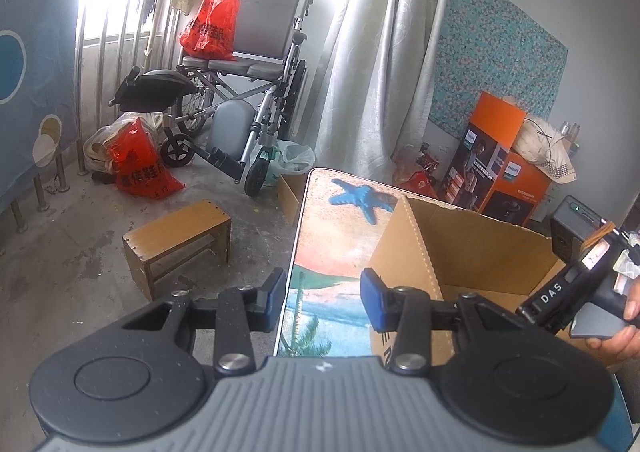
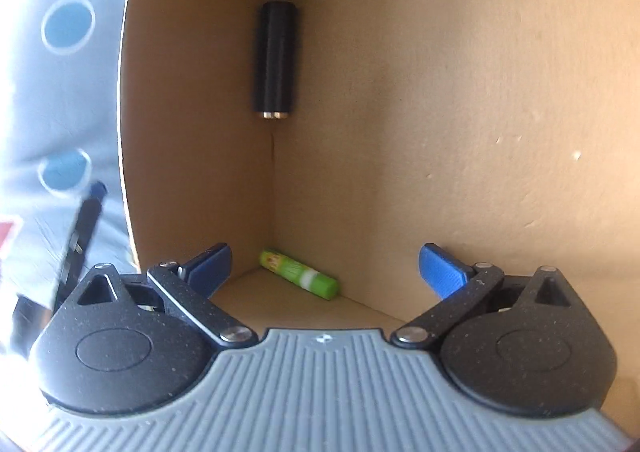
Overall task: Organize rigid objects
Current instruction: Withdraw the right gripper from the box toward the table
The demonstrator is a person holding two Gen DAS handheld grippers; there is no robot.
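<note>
Left wrist view: one cardboard box [image 1: 472,252] sits at centre right, open-topped, with one picture-printed board [image 1: 332,228] carrying a blue starfish standing against its left wall. The left gripper [image 1: 324,292] points slightly downward at the lower middle; its two blue-padded fingers [image 1: 374,298] straddle the lower part of the board's edge, and whether the pads press on it cannot be told. At the right edge, a hand [image 1: 624,326] holds the other gripper's black handle above the box. In the upper left stand one wheelchair [image 1: 248,64], two red plastic bags [image 1: 210,24] and one wooden stool [image 1: 180,240].

Right wrist view: the right gripper [image 2: 324,272] tilts steeply down inside the cardboard box [image 2: 460,112], jaws spread wide with nothing between them. Two objects lie in the box: one black cylinder [image 2: 275,60] with a brassy end, set along the corner seam at upper centre, and one green tube [image 2: 300,274] with a white band, lying tilted at lower centre between the fingertips.
</note>
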